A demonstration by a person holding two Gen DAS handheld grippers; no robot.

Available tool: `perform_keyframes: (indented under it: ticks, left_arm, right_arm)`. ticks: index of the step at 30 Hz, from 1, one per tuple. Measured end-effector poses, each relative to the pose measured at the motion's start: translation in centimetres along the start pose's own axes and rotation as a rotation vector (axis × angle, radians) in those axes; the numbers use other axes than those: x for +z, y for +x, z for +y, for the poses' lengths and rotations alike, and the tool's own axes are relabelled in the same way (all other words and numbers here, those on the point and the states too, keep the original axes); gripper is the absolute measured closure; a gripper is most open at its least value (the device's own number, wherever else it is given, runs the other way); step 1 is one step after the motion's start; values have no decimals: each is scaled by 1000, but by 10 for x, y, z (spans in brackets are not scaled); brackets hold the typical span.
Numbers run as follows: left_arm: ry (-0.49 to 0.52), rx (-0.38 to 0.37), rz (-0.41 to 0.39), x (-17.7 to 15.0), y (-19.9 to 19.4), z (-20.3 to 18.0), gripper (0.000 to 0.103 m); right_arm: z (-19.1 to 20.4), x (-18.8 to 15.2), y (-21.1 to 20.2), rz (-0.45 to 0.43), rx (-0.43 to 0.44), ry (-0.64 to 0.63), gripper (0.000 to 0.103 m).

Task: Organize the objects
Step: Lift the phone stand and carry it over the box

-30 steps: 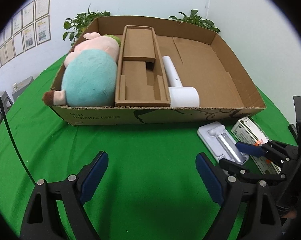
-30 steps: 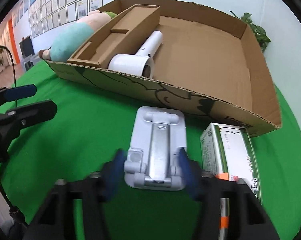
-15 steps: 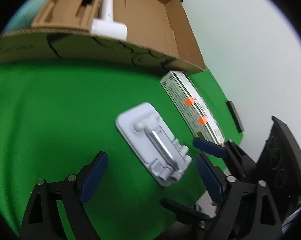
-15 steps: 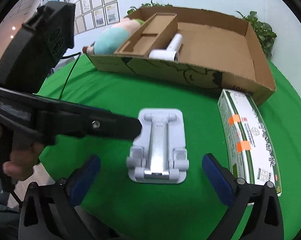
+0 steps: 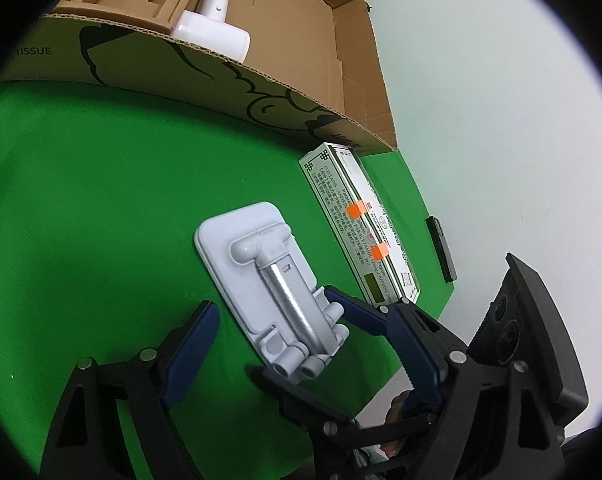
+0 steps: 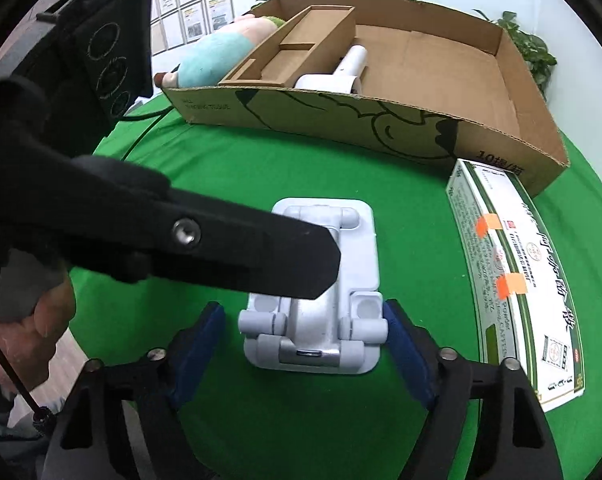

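Note:
A white folding phone stand (image 5: pixel 273 280) lies flat on the green table, also in the right wrist view (image 6: pixel 325 304). My left gripper (image 5: pixel 297 344) is open with its near end between the fingers. My right gripper (image 6: pixel 303 340) is open around the same end, pads close to both sides, touching or not I cannot tell. A green and white medicine box (image 5: pixel 357 224) lies to the right of the stand, also in the right wrist view (image 6: pixel 513 276). Behind stands a cardboard box (image 6: pixel 381 128) holding a white hair dryer (image 5: pixel 213 28) and a plush toy (image 6: pixel 213 56).
A brown cardboard insert (image 6: pixel 293 48) sits inside the box between the plush toy and the dryer. A small black device (image 5: pixel 441 248) lies at the table's right edge. A white wall stands close on the right. A black cable (image 6: pixel 141 136) runs across the table at left.
My left gripper has swung down and right over the phone stand. My right gripper opened, drew back, and now has narrowed around the stand's near end.

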State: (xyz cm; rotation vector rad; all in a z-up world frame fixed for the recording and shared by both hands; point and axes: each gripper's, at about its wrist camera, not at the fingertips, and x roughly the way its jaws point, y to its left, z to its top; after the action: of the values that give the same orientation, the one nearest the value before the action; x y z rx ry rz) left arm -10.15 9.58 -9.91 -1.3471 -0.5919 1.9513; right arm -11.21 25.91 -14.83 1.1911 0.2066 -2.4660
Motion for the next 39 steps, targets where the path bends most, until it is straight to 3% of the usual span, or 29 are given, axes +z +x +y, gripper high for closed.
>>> perform_keyframes:
  ticks: [4, 8, 13, 17, 28, 39]
  left_arm:
    - [10, 10, -9, -3, 2, -3, 21]
    - [3, 52, -24, -4, 0, -1, 40]
    - [5, 82, -29, -7, -2, -2, 45]
    - [-4, 115, -34, -7, 0, -2, 58]
    - [62, 175, -51, -11, -4, -22, 64]
    - [200, 210, -189, 0, -39, -67, 70]
  right_arm:
    - [1, -3, -4, -5, 10, 6, 38]
    - [-5, -4, -9, -7, 54, 67, 38]
    - [-7, -4, -14, -9, 110, 127, 38]
    - [-11, -4, -17, -6, 158, 157, 38]
    - [-13, -9, -16, -14, 159, 164, 39]
    - [-9, 24, -44, -138, 142, 144, 39]
